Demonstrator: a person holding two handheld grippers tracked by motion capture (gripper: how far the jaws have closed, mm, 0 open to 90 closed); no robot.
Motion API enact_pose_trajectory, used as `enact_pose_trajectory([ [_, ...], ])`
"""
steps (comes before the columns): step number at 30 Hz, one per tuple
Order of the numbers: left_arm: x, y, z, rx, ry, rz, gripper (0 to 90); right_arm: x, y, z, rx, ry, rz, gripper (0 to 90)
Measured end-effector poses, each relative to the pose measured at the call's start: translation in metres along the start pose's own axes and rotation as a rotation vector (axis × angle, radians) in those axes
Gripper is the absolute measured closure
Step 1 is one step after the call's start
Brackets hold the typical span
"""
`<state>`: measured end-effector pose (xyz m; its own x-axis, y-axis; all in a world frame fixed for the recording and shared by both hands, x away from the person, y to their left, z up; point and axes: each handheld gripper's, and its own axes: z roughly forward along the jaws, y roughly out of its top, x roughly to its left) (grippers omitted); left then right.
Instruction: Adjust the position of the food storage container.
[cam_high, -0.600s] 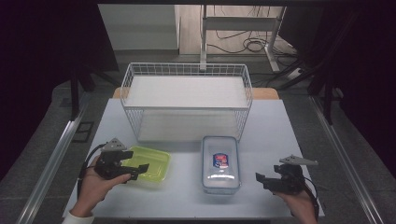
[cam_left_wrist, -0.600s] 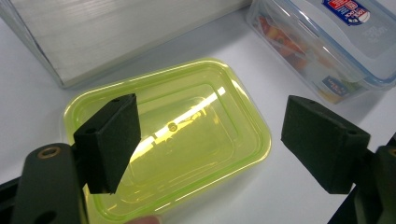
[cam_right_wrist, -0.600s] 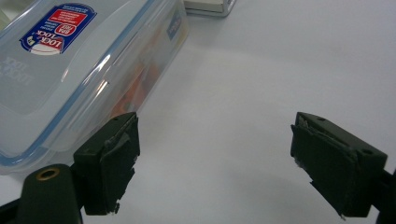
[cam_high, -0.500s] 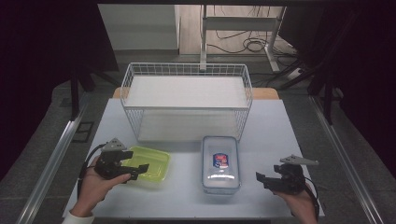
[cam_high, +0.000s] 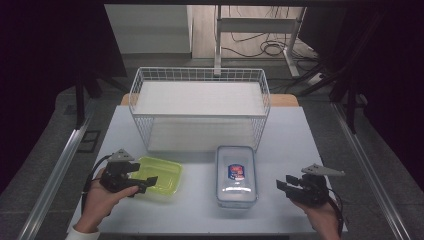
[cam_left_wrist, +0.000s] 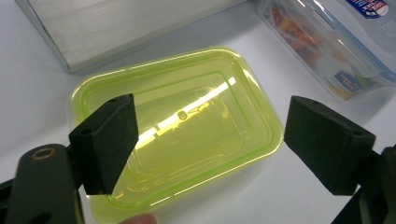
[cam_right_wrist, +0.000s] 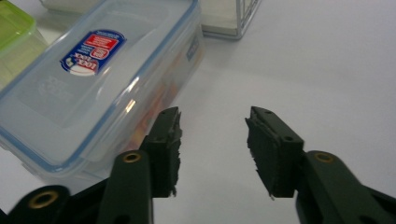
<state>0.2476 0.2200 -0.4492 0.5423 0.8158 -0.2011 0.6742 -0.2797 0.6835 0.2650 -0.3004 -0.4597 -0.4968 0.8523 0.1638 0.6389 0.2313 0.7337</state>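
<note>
A translucent yellow-green container (cam_high: 161, 176) lies on the grey table at the front left. My left gripper (cam_high: 142, 181) hovers at its left end, jaws pointing right. In the left gripper view the gripper (cam_left_wrist: 210, 116) stands open and wide above the green container (cam_left_wrist: 187, 140), its pads apart from it. A clear box with a blue-rimmed lid and red-and-blue label (cam_high: 236, 175) lies at the front middle. My right gripper (cam_high: 282, 186) sits to its right, open with nothing between its jaws. In the right gripper view that gripper (cam_right_wrist: 212, 119) is beside the clear box (cam_right_wrist: 84, 79).
A white wire basket (cam_high: 197, 116) with a pale liner stands at the back middle of the table (cam_high: 300, 135). Its corner (cam_right_wrist: 240, 18) lies beyond the clear box. Metal rails run along both table sides, and cables lie on the floor behind.
</note>
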Motion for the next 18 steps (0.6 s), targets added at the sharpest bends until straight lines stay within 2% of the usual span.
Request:
enact_pose_trajectory([
  [5, 0.002, 0.0, -0.001, -0.005, 0.0, -0.003, 16.8, 0.003, 0.005, 0.002, -0.006, 0.015, -0.001, 66.5],
  [6, 0.003, 0.0, 0.0, -0.003, 0.003, -0.005, 16.8, 0.005, 0.006, 0.004, -0.008, 0.03, -0.002, 69.5],
  [7, 0.004, -0.001, 0.001, 0.001, 0.005, -0.008, 16.8, 0.012, 0.008, 0.006, -0.003, 0.062, -0.017, 78.2],
  [9, 0.006, -0.001, 0.001, 0.002, 0.008, -0.015, 16.8, 0.015, 0.01, 0.007, 0.0, 0.072, -0.026, 81.1],
  [11, 0.006, -0.001, 0.001, 0.0, 0.011, -0.023, 16.5, 0.027, 0.016, 0.011, 0.005, 0.096, -0.066, 88.0],
  [13, 0.006, -0.001, 0.001, -0.002, 0.009, -0.022, 16.4, 0.045, 0.025, 0.017, 0.008, 0.128, -0.113, 88.8],
  [14, 0.005, -0.001, 0.001, -0.002, 0.006, -0.018, 16.4, 0.045, 0.025, 0.017, 0.008, 0.128, -0.113, 88.8],
  [16, 0.004, 0.0, 0.001, -0.002, 0.004, -0.017, 16.4, 0.06, 0.03, 0.024, 0.014, 0.156, -0.151, 88.8],
  [17, 0.004, 0.0, 0.002, -0.002, 0.002, -0.017, 16.4, 0.076, 0.035, 0.033, 0.028, 0.19, -0.18, 88.8],
  [18, 0.003, 0.0, 0.002, 0.0, 0.003, -0.018, 16.3, 0.084, 0.037, 0.037, 0.031, 0.206, -0.193, 88.8],
])
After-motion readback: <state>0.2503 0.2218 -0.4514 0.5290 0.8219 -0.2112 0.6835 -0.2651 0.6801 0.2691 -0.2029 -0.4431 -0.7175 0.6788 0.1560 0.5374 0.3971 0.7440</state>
